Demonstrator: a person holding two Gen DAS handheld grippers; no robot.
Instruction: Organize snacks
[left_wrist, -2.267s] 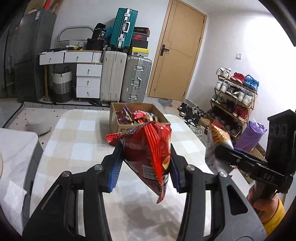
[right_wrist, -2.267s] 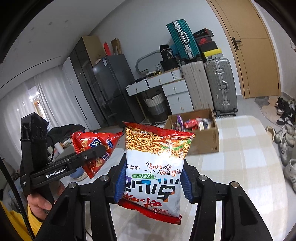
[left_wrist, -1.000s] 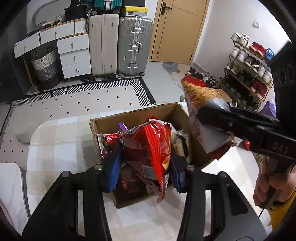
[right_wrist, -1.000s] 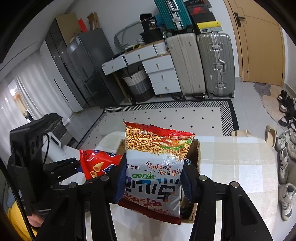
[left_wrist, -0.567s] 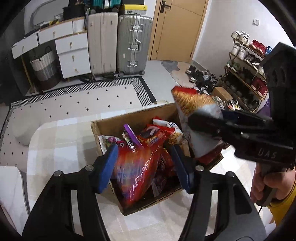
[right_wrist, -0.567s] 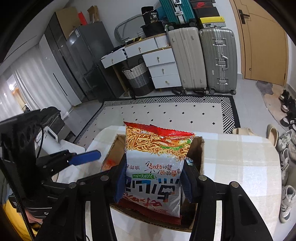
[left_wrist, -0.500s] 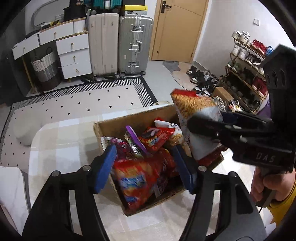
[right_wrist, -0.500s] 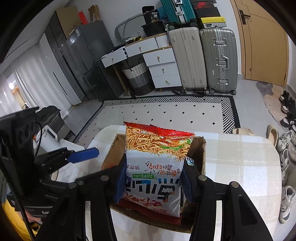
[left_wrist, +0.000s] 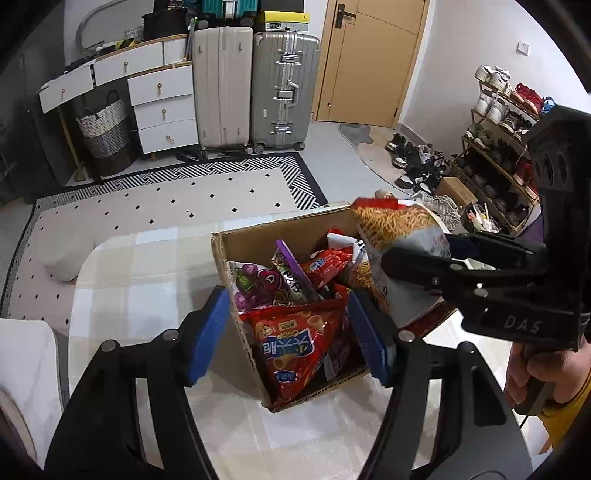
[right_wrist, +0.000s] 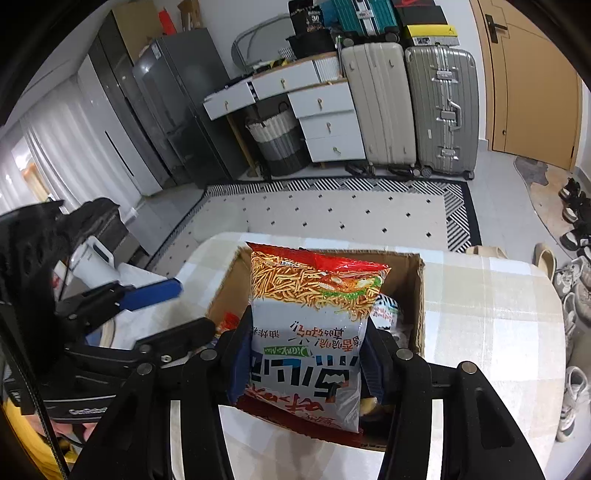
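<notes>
left wrist view: the left gripper (left_wrist: 290, 332) now stands wide open and holds nothing; the red snack bag (left_wrist: 295, 347) it gripped a moment ago has dropped into the cardboard box (left_wrist: 236, 254), lying on the other packets at the near end. that snack is put away.

right wrist view: the right gripper (right_wrist: 304, 363) is still clamped on the noodle snack bag (right_wrist: 310, 325), upright above the box (right_wrist: 419, 295) on the checked table (right_wrist: 491, 332). judging by this, its release is the remaining step.
</notes>
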